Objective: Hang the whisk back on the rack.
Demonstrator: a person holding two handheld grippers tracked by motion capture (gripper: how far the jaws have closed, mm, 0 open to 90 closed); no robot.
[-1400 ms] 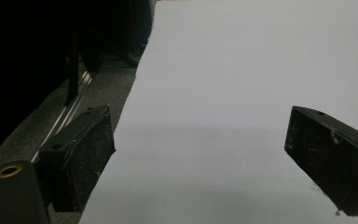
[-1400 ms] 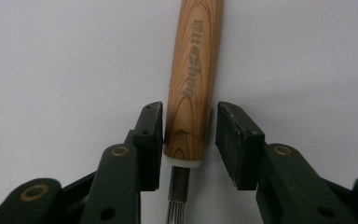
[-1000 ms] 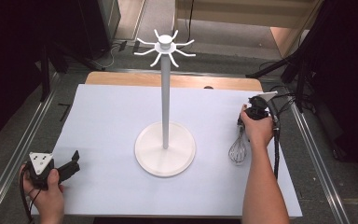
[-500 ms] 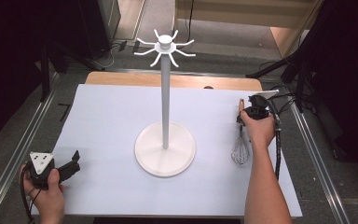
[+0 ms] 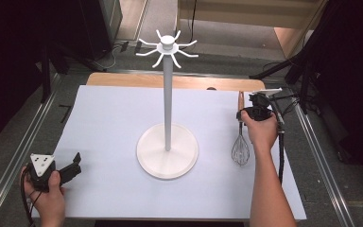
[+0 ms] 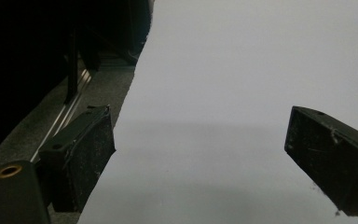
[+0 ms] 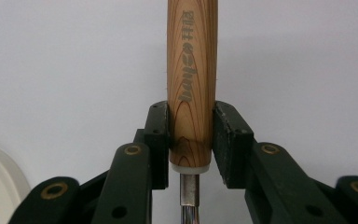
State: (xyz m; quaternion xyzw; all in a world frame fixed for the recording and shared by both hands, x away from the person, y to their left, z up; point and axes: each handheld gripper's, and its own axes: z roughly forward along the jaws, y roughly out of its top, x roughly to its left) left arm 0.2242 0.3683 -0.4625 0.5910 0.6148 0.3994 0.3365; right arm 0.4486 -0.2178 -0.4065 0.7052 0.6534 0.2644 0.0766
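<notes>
The right gripper [image 5: 244,113] is clamped on the wooden handle of the whisk [image 5: 240,142]; in the right gripper view its two black jaws press the handle [image 7: 192,93] from both sides, just above the white collar where the metal stem begins. From the grip the whisk's long axis runs nearly along the table's depth in the high view: the handle's free end points toward 12 o'clock, the wire head toward 6 o'clock, back toward the person, low over the white mat [image 5: 104,123]. Whether the wires touch the mat cannot be told.

The hook stand [image 5: 168,94] rises at about 9 o'clock from this gripper, its round base [image 5: 167,151] near the whisk's head and its ring of hooks [image 5: 167,47] high above the mat. The coming move probably turns on that gap: the whisk must go up and across toward 9 o'clock.

The left gripper [image 5: 68,171], at 8 o'clock near the mat's front left corner, has its jaws apart over bare mat [image 6: 223,140]. The right hand is far nearer the whisk.
</notes>
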